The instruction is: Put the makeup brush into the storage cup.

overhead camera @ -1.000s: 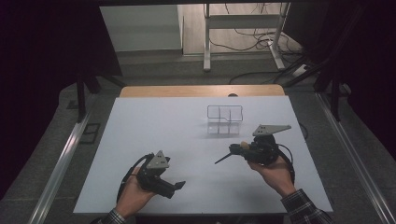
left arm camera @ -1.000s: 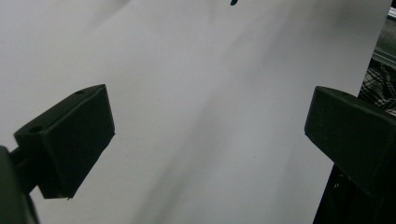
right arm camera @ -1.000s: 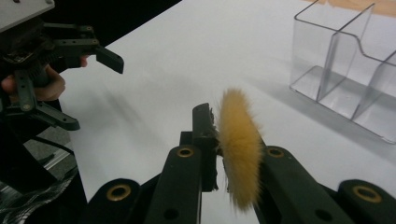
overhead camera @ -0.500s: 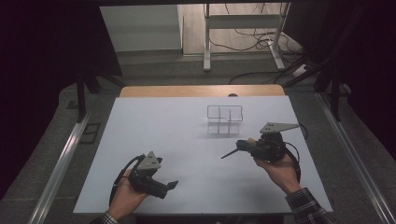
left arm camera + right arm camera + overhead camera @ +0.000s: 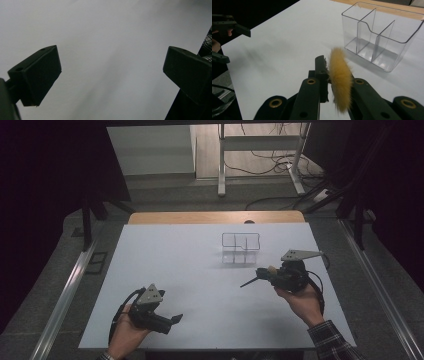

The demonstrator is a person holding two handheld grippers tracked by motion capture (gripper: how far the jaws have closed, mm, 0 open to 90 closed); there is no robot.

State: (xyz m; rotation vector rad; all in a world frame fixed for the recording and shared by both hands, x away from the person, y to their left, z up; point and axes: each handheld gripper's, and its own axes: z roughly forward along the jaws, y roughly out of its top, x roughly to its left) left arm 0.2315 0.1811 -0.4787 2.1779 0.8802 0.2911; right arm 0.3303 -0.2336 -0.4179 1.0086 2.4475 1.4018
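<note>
Two tongs work the white surface (image 5: 200, 270): the right tongs (image 5: 327, 75) clamp what looks like a tan-bristled brush (image 5: 340, 77), held near the clear organizer (image 5: 382, 35), likely for dropping in, while the left tongs (image 5: 110, 72) gape empty, waiting.

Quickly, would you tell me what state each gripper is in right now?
Left gripper: open, nothing between its jaws.
Right gripper: shut on the tan fluffy brush head.
</note>
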